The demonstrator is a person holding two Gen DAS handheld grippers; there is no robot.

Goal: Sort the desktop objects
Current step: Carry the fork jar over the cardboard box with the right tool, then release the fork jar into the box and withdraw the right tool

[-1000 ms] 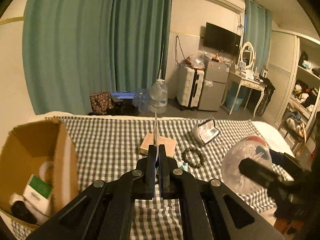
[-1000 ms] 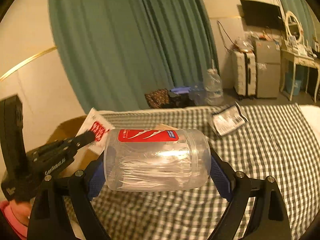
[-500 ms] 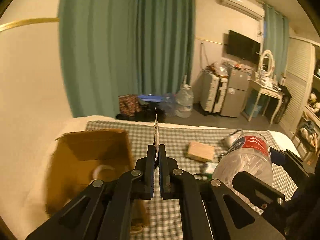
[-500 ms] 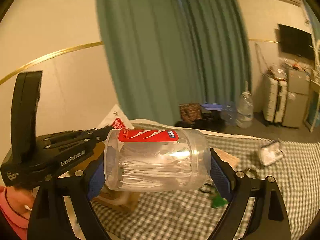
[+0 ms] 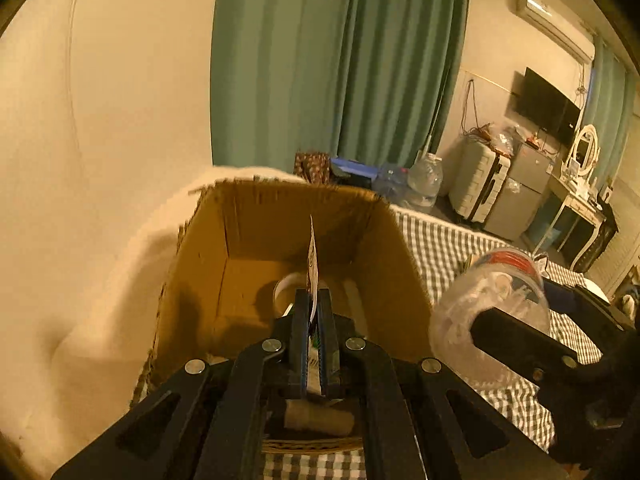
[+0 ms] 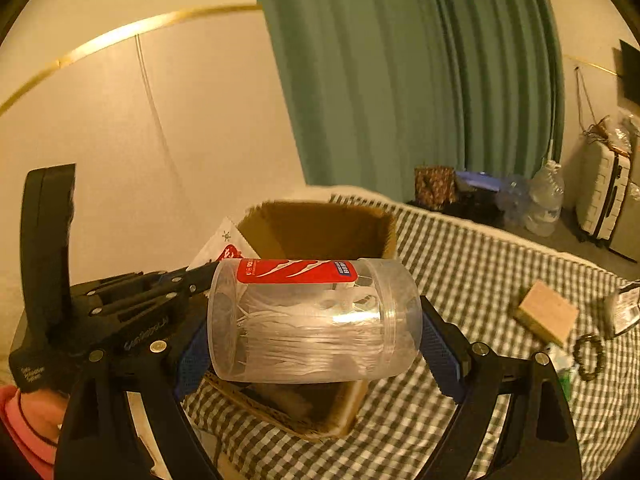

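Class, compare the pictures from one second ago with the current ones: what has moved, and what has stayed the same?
Both grippers swung left, from above the checked cloth to the cardboard box. The left gripper now holds its flat packet over the box opening; the right gripper carries the clear jar above the box. Nothing was let go: both grips are unchanged, and the wooden block and bead bracelet lie as before.

Left gripper point(image 5: 314, 322): black linkage arms with silver round screws at the pivots, blue-edged pads, and white lettering on the body. Right gripper point(image 6: 316, 330): black arms, silver screws, blue ribbed pads point(image 6: 438, 344). Behind the left gripper, the person's hand point(image 6: 30, 412) shows a pink sleeve.
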